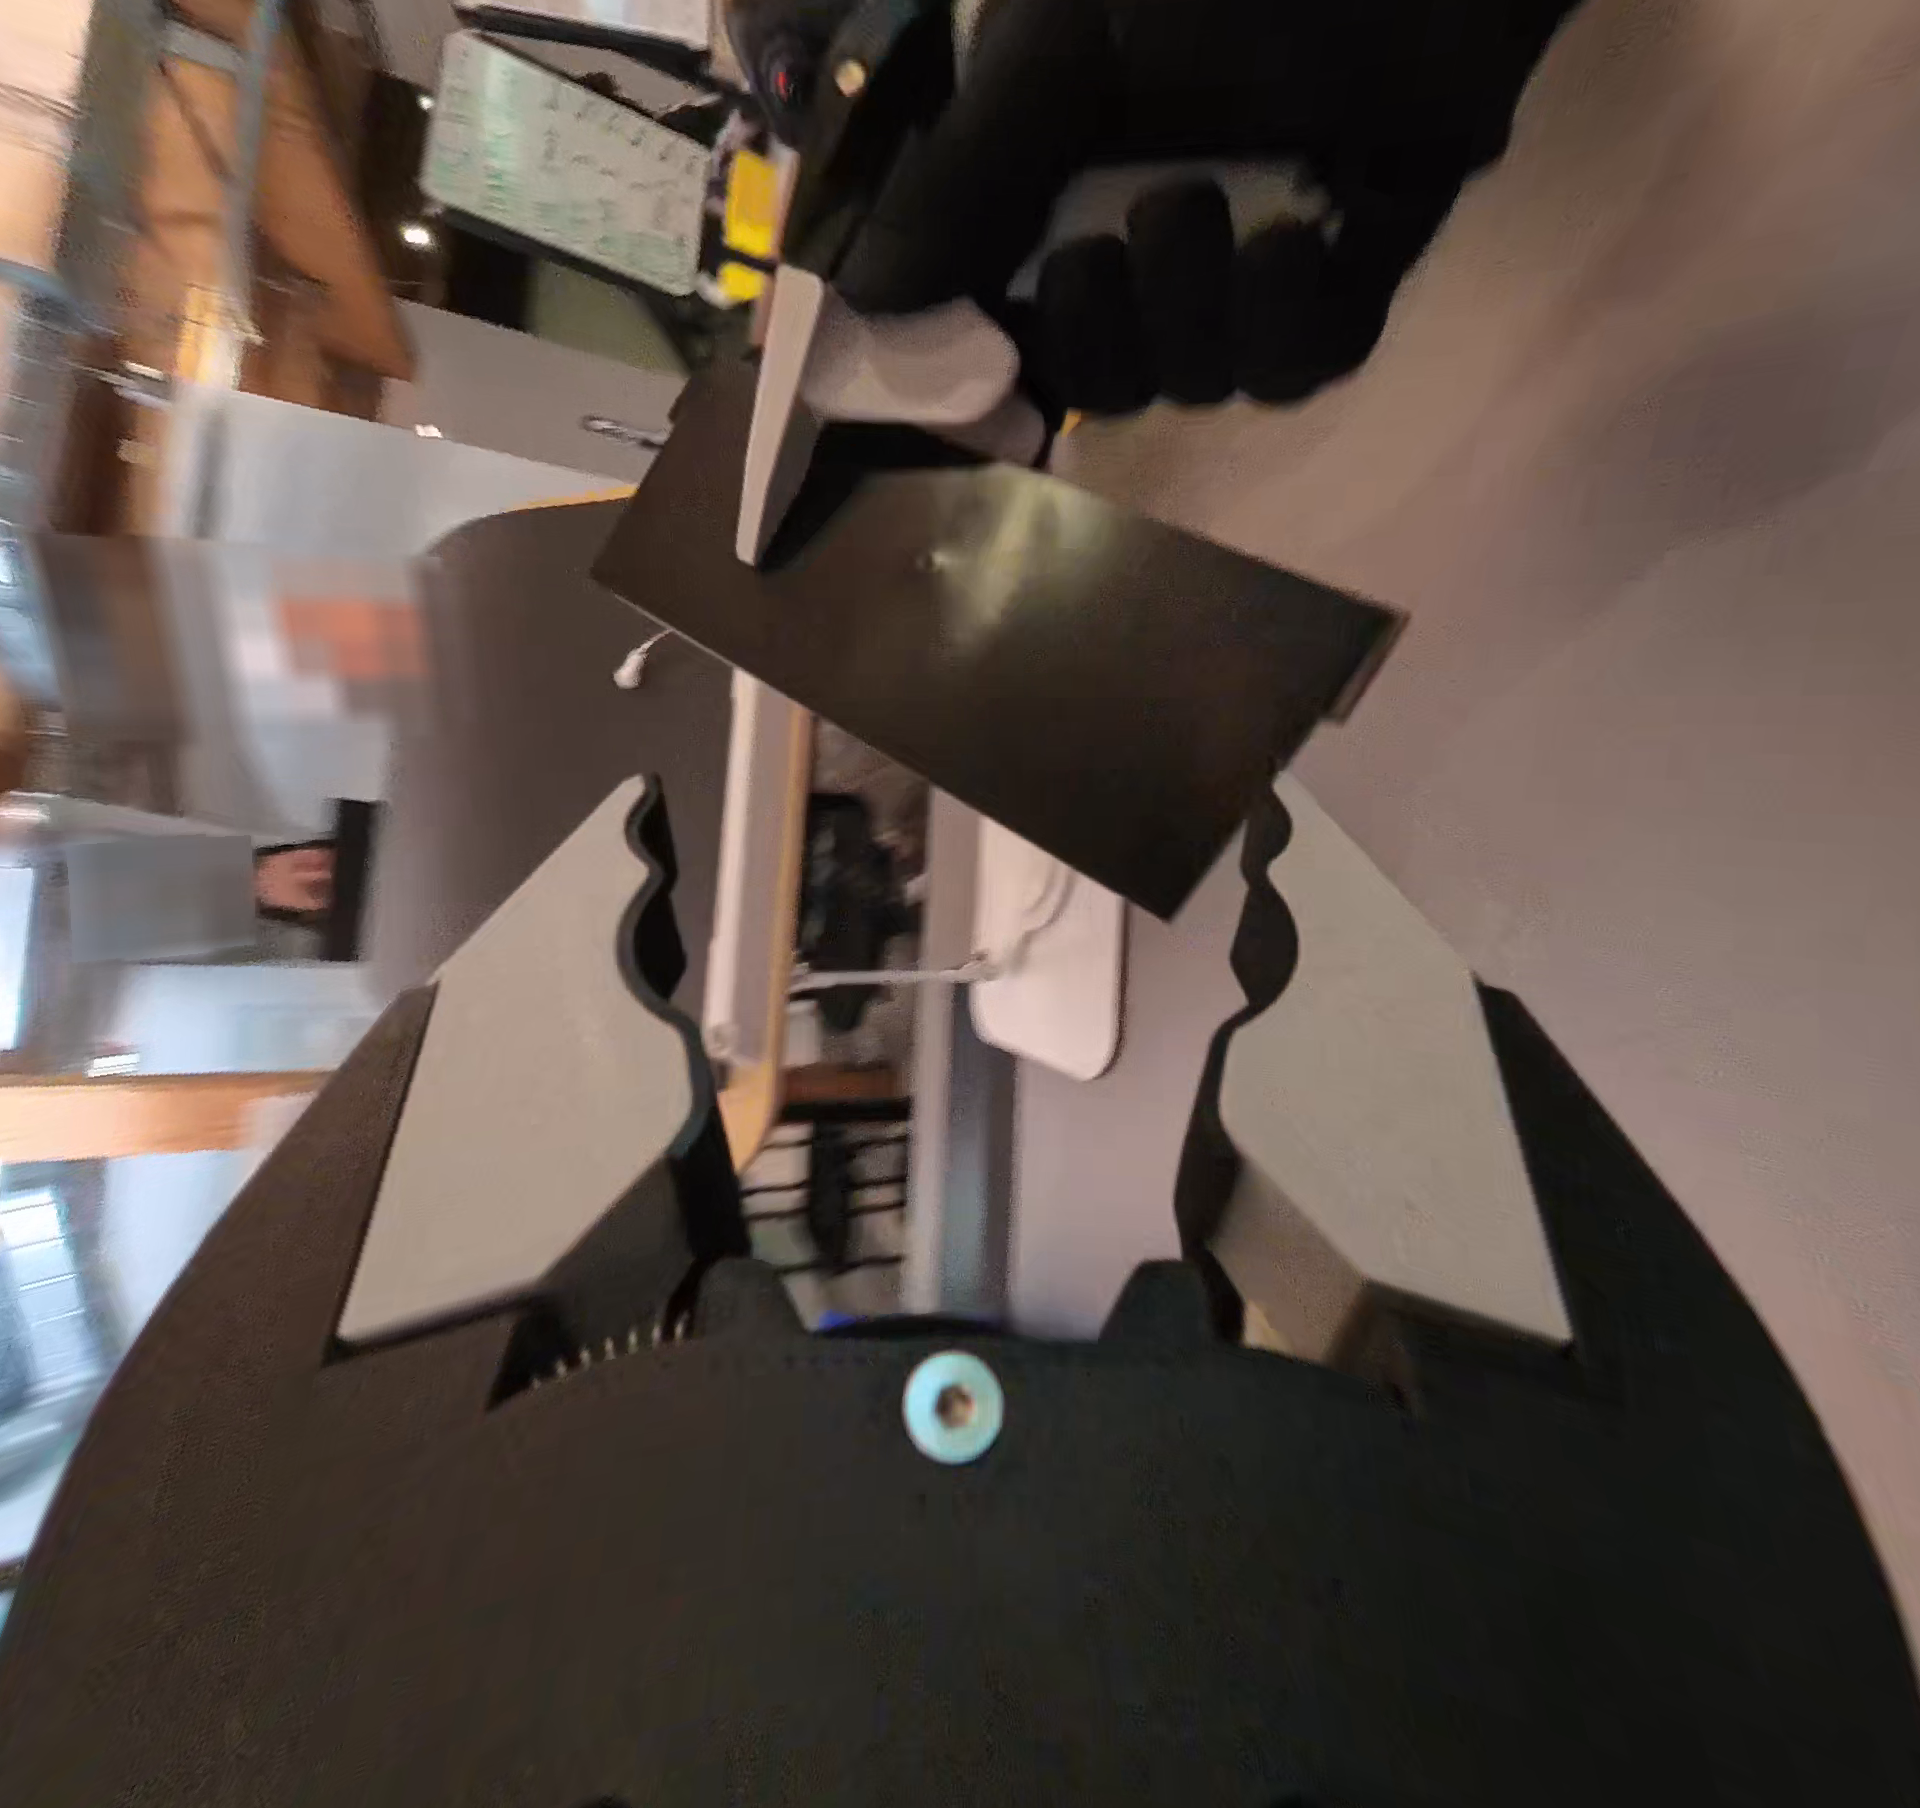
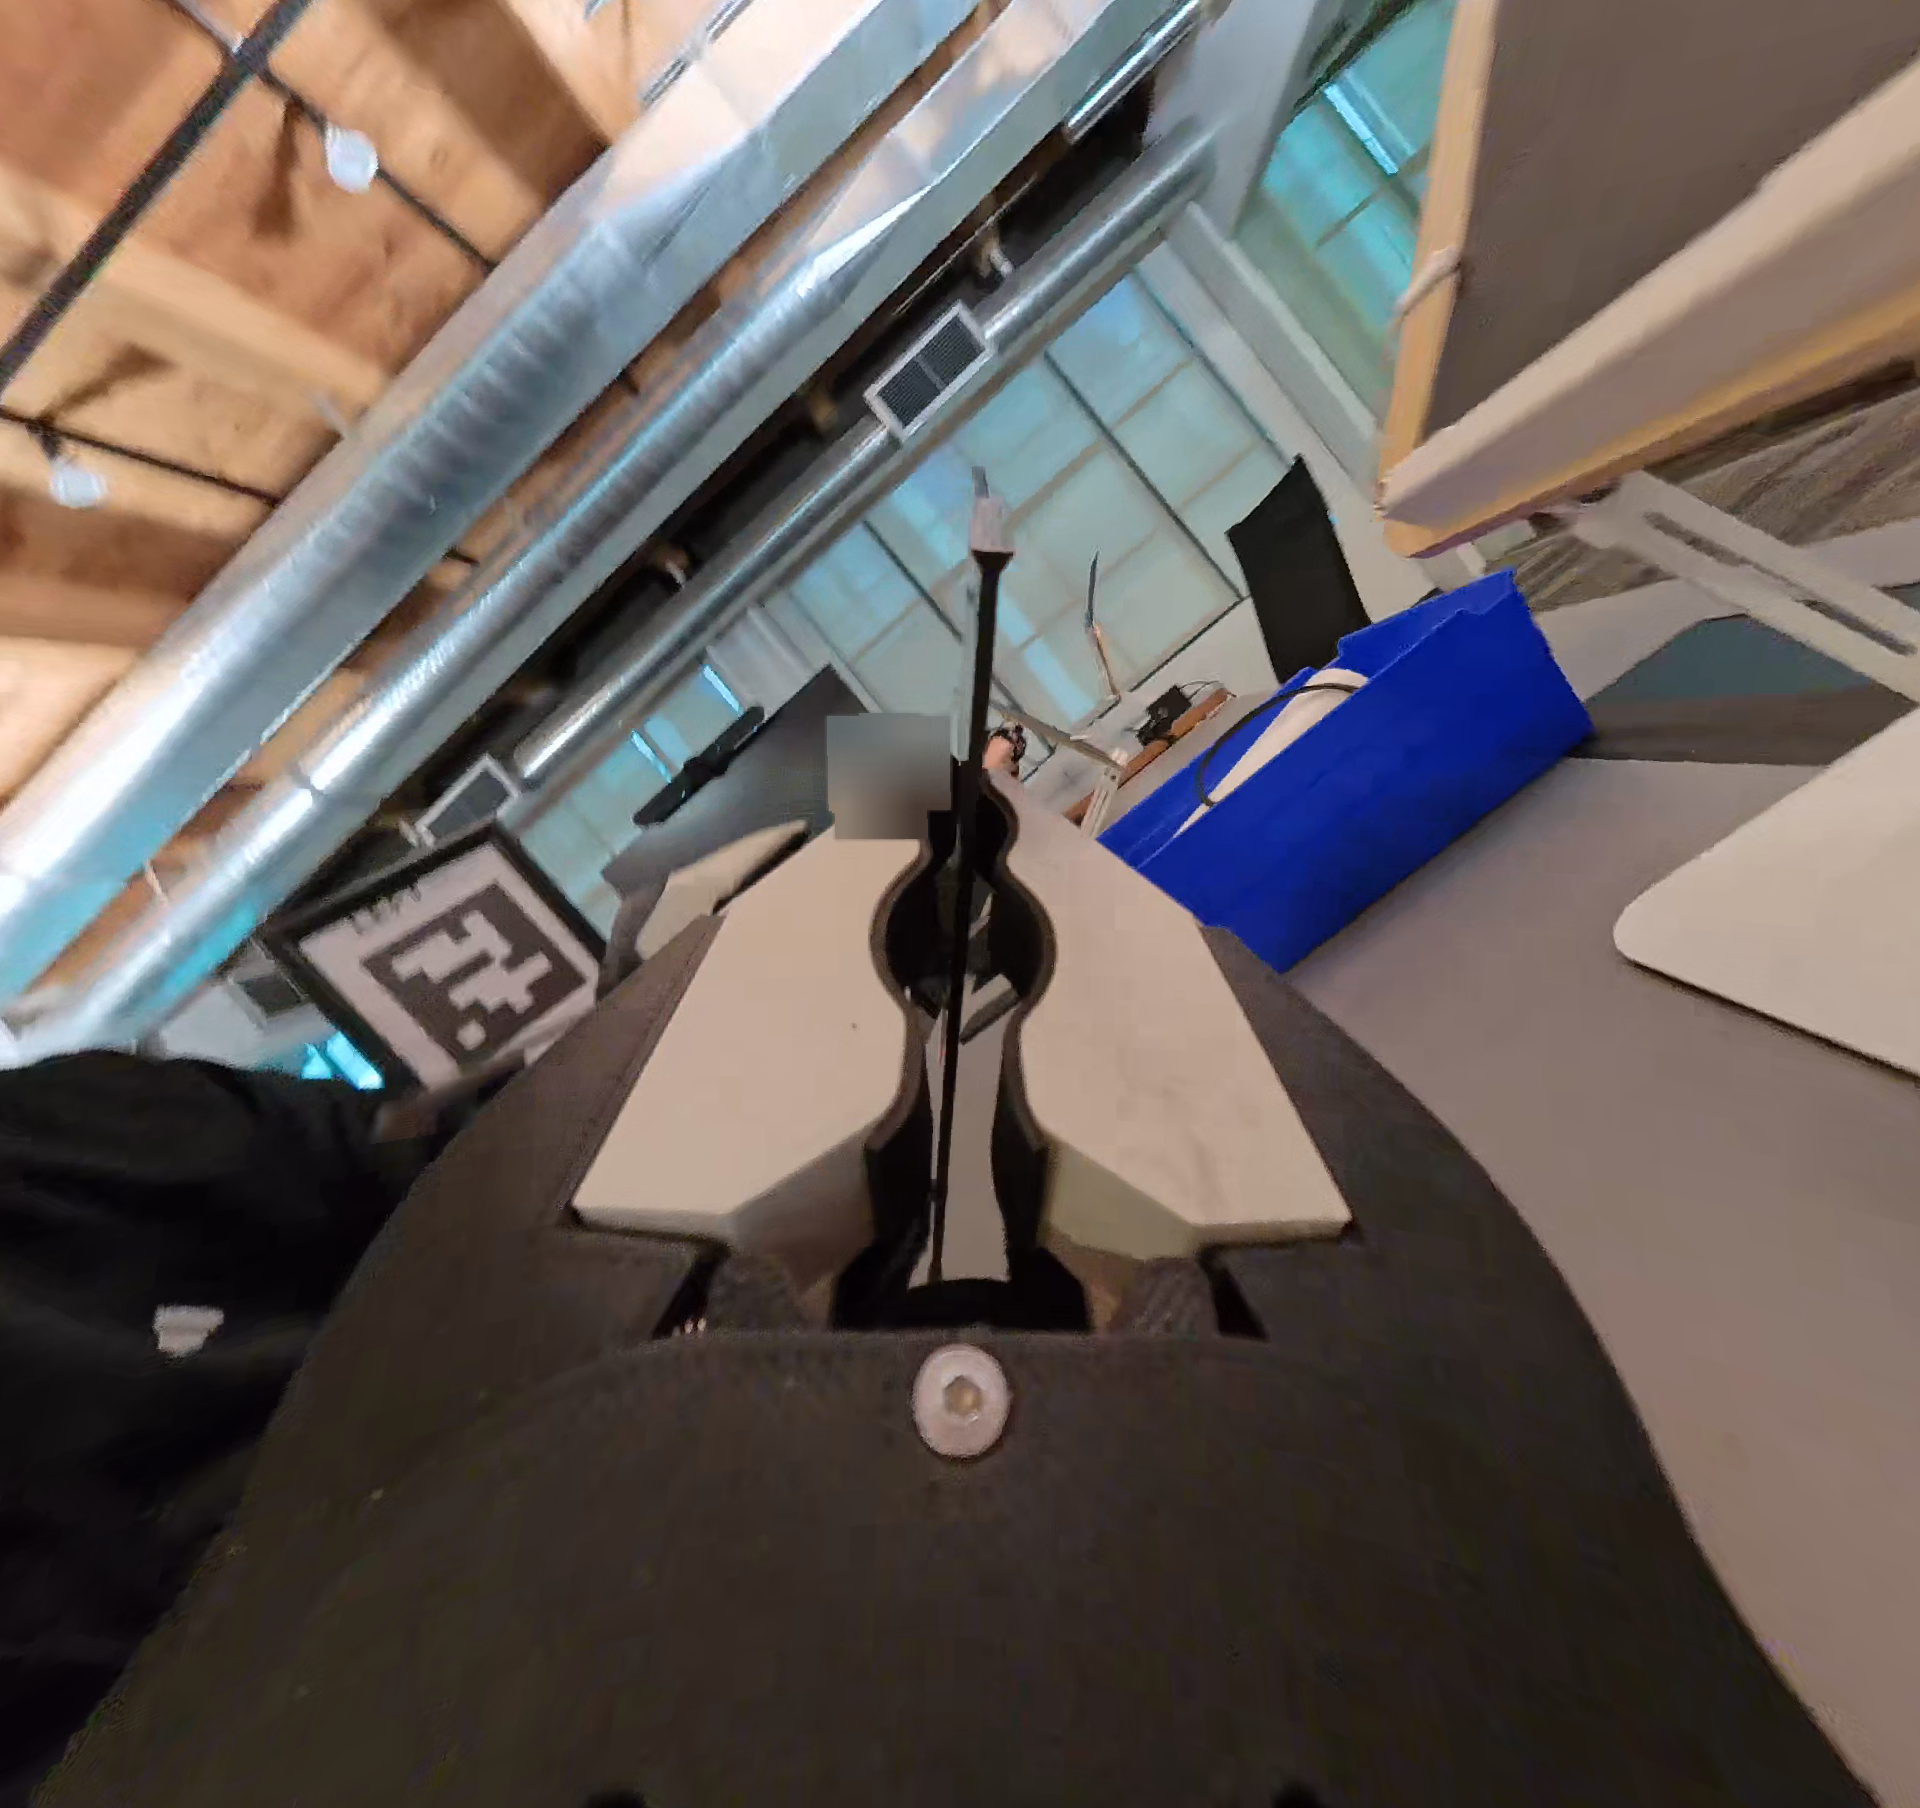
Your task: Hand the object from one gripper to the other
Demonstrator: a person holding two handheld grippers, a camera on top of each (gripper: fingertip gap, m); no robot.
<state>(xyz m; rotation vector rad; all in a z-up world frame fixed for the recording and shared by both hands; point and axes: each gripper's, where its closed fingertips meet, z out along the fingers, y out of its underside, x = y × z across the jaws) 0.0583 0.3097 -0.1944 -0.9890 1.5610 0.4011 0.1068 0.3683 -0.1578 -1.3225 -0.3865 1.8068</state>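
Left claw: spread wide, nothing between its grey fingers; the view along it is tipped on its side.
Right claw: closed tight on the plate, fingers pressing both faces; in the left wrist view it appears farther off, gripped by a black-gloved hand.
Plate: thin, flat, black and rectangular with a dull sheen; held in the air off the bench, tilted, its lower corner dipping near the left claw's right fingertip but apart from it. From the right wrist view it shows edge-on as a thin dark line running up past the fingertips.
Bench: grey top, beneath both claws.
White pad: lies flat on the bench beyond the left claw.
Blue bin: stands on the bench to the right of the right claw, a dark cable inside.
Marker board: black-and-white pattern, to the left behind the right claw.
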